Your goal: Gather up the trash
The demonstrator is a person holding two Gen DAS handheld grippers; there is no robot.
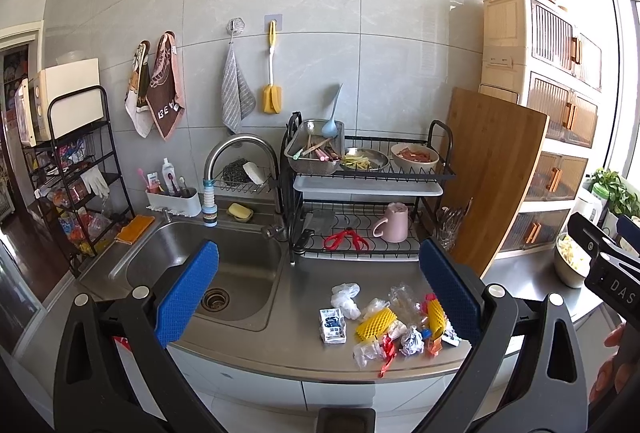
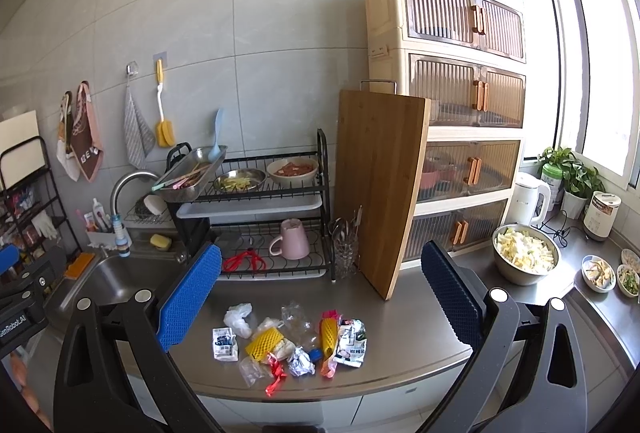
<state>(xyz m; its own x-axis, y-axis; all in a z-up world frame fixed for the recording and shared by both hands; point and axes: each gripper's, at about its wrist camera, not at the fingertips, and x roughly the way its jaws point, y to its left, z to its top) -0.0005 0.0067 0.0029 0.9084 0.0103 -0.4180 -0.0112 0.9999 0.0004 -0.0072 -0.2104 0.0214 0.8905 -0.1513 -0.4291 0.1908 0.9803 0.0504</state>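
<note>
tools: left tool (image 1: 319,289) and right tool (image 2: 321,289) both spread, empty | trash: pile (image 2: 294,339) near counter (image 2: 420,317) front edge | handling: likely light, crinkly, soft; pinch wrappers mid-body

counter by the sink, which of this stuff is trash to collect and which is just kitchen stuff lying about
Trash to collect:
- small milk carton
- yellow foam fruit net
- crumpled white plastic bag
- crumpled foil wrapper
- red ribbon
- printed snack packet

Just lying about:
- wooden cutting board
- pink mug
- red scissors
- bowl of chopped cabbage
- white kettle
</note>
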